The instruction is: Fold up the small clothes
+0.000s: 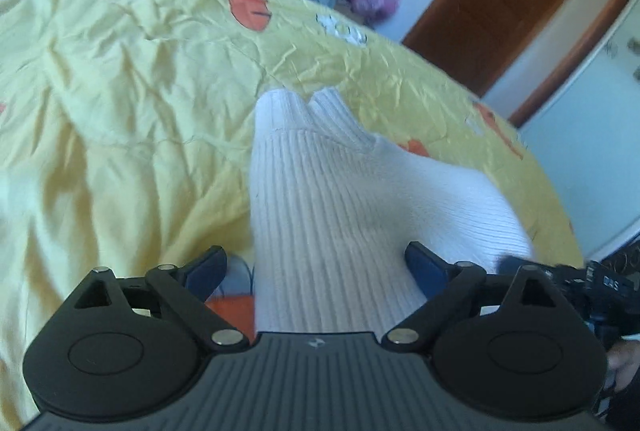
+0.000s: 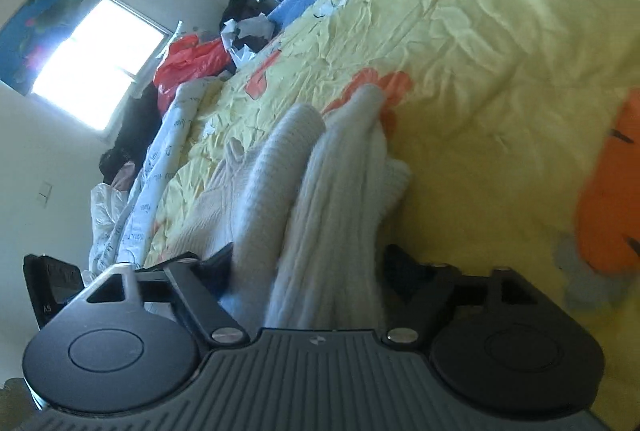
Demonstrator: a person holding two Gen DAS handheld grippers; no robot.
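Holding a white ribbed knit garment between them, the left gripper and right gripper each have their jaws spread wide with fabric running through the gap; whether either truly pinches it I cannot tell. It is bunched and draped above the yellow bedspread, toward the bed's edge, so folding looks barely begun.
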